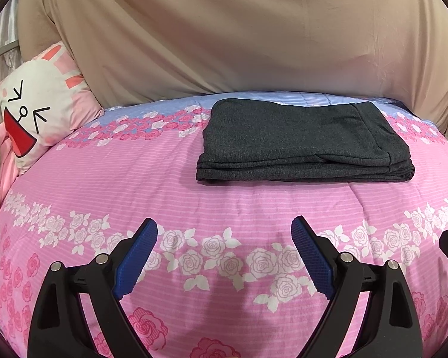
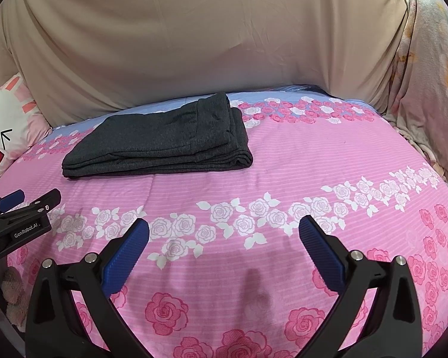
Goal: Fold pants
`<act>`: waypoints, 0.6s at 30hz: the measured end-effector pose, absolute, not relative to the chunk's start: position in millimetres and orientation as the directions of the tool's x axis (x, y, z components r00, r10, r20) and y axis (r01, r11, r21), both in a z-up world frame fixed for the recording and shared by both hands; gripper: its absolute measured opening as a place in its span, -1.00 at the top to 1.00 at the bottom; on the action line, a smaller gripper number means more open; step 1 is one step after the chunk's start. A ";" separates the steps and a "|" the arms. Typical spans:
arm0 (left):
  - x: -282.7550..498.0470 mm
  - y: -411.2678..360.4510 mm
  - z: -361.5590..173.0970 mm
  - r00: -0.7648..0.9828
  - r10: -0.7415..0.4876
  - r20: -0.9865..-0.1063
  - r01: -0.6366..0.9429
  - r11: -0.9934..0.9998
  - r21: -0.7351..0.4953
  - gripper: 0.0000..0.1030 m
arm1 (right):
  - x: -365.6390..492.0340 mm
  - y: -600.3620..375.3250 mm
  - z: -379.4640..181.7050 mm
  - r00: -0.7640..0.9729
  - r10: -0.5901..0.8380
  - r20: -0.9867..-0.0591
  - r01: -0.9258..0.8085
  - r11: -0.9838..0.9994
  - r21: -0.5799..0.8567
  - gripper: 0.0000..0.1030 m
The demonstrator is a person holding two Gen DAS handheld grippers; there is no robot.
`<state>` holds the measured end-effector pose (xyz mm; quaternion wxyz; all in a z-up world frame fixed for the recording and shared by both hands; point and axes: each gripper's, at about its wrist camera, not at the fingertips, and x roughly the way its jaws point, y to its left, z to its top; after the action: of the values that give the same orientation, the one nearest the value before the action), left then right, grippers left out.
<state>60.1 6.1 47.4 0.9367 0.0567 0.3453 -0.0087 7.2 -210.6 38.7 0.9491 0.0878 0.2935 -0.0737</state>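
Above pink quilt (image 1: 224, 197), both jaws wide apart, empty, folded pants (image 1: 301, 143) beyond.

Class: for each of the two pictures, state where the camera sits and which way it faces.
Left wrist: on the left claw, open, facing the folded pants ahead-right.
Right wrist: on the right claw, open, facing the pants ahead-left; left claw at the edge.
Shared: pants, pink quilt, rabbit pillow.
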 end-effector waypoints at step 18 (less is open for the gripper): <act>58.4 4.9 49.7 0.766 0.030 -0.642 0.055 0.992 0.112 -0.72 | 7.1 -212.3 38.9 0.817 -0.084 -0.570 0.186 0.975 0.123 -0.91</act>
<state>58.4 4.9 49.7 0.9376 0.0623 0.3420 -0.0068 7.1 -212.3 38.9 0.9493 0.0867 0.2938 -0.0713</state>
